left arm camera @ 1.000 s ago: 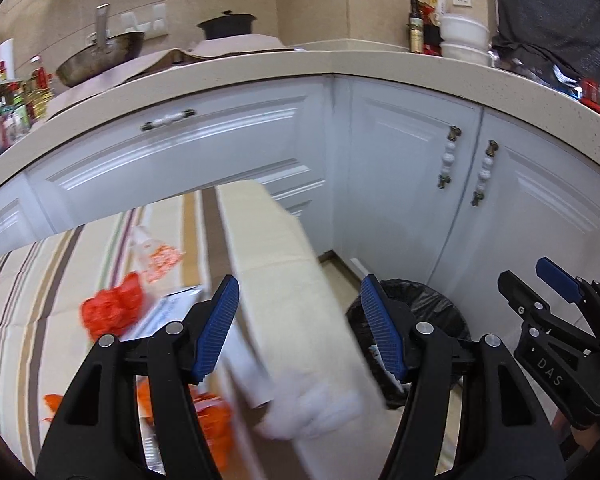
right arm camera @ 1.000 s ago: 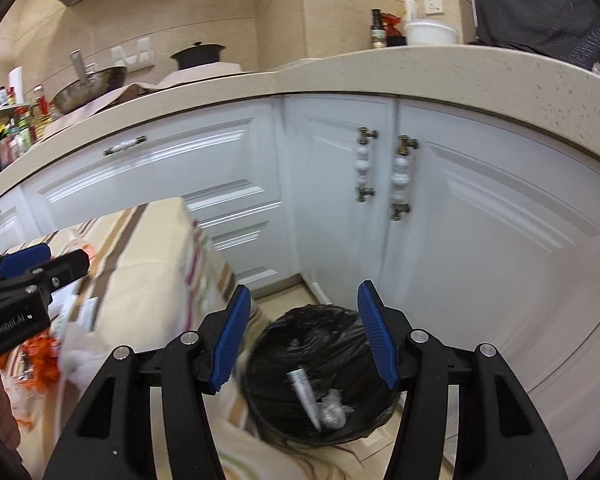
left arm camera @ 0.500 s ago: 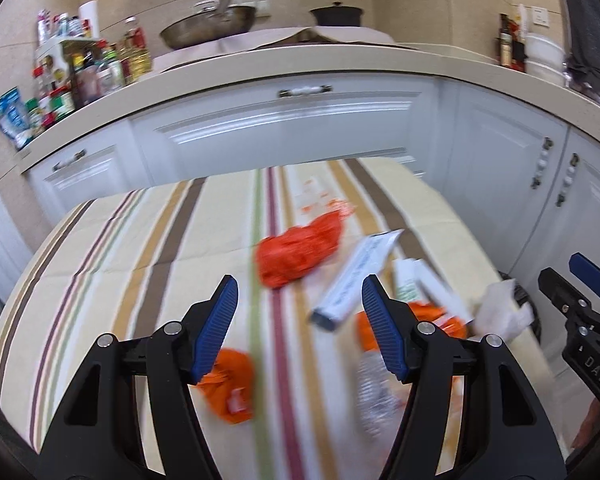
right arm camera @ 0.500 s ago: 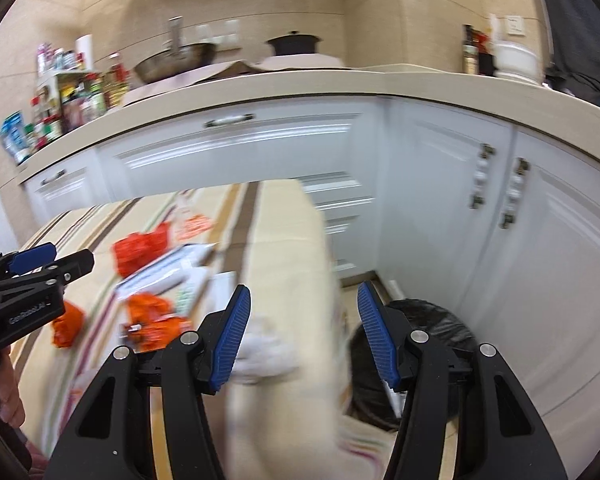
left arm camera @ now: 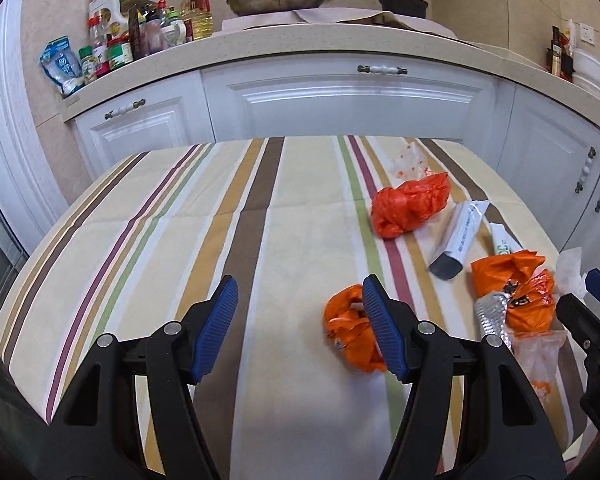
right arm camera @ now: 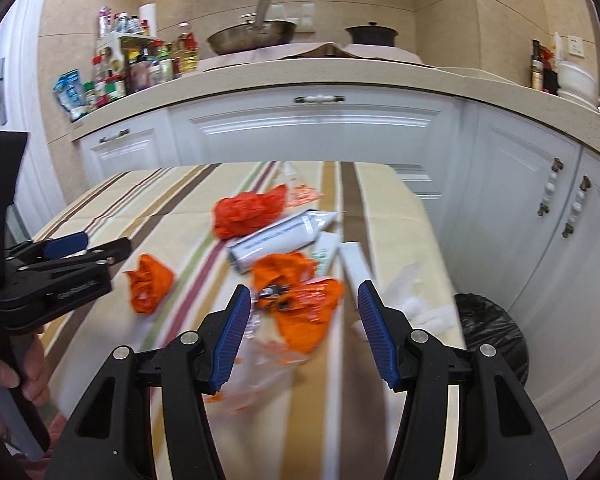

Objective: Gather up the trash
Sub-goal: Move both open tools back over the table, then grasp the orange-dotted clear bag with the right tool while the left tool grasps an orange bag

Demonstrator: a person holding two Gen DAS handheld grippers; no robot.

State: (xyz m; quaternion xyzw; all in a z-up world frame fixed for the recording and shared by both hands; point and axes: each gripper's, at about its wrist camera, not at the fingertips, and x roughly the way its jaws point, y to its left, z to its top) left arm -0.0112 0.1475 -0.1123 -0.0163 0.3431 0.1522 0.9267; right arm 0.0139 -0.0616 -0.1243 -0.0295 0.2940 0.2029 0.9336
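The left gripper (left arm camera: 298,322) is hovering low in the left wrist frame over the striped tablecloth (left arm camera: 204,216), its blue-padded tongs standing apart with nothing between them. A small crumpled orange wrapper (left arm camera: 346,330) is lying on the cloth just beside the right-hand tong, partly hidden behind it. Further toward the upper right of that frame a red-orange plastic bag (left arm camera: 410,204) is sitting bunched up, with a white tube (left arm camera: 460,236) lying just beside it to the right. At the right edge an orange snack packet with a silver lining (left arm camera: 512,292) is resting on the cloth, a white crumpled tissue (left arm camera: 570,270) sitting just beyond it.

The right gripper (right arm camera: 300,330) is filling the lower middle of the right wrist frame, its tongs also spread wide and holding nothing; the orange snack packet is showing between and just above them, somewhat blurred. A black-lined trash bin (right arm camera: 496,330) is standing on the floor at the lower right of that frame, beside the table edge and in front of the white cabinets (right arm camera: 540,184)
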